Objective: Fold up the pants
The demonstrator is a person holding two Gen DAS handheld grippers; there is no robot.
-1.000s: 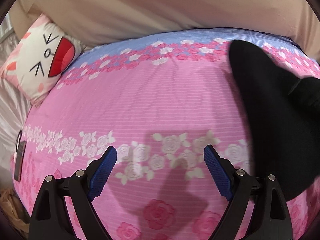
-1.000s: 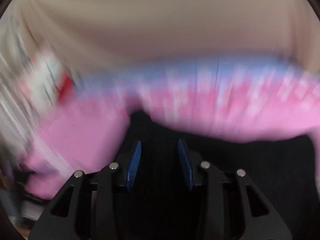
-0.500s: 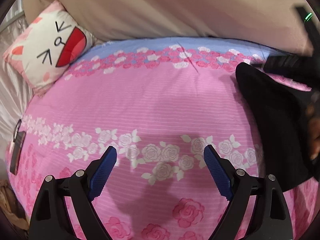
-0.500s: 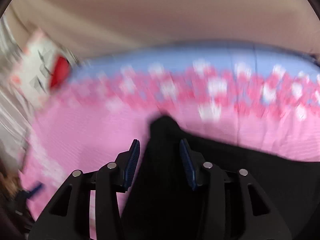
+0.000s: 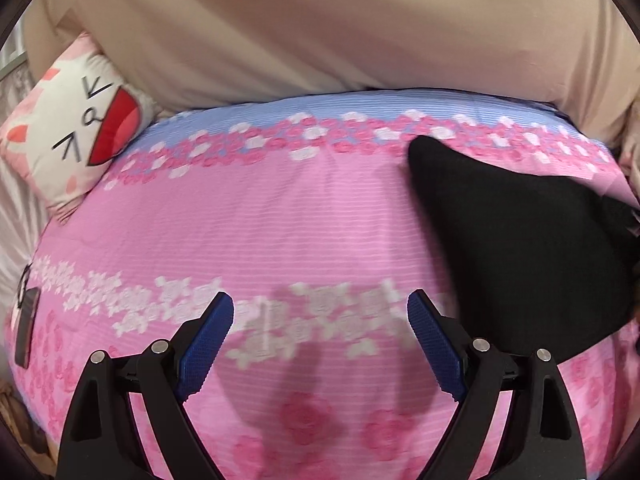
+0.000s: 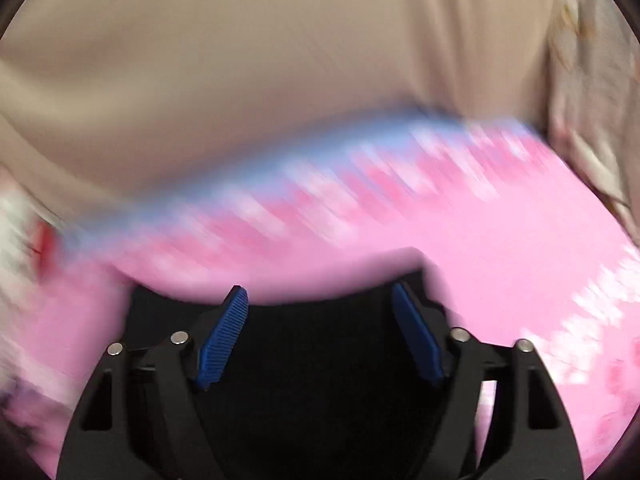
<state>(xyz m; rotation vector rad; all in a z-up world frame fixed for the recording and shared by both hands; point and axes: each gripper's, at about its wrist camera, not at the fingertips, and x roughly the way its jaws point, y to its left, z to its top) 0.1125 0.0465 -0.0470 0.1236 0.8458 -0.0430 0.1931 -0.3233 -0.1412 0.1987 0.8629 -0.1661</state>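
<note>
The black pants (image 5: 516, 240) lie in a folded heap on the pink floral bedspread (image 5: 280, 224), at the right of the left wrist view. My left gripper (image 5: 320, 312) is open and empty, hovering over the bedspread to the left of the pants. In the blurred right wrist view my right gripper (image 6: 318, 304) is open, just above the black pants (image 6: 320, 380), which fill the lower middle under the fingers. Nothing is held between its blue pads (image 6: 220, 340).
A white cat-face pillow (image 5: 68, 128) sits at the bed's far left corner. A beige wall or headboard (image 5: 320, 32) rises behind the bed. A dark flat object (image 5: 24, 332) lies at the left bed edge.
My right gripper has opened wide, letting go of the pants, and is swinging fast. The pants' far corner has settled onto the bedspread. The left gripper shifted slightly.
</note>
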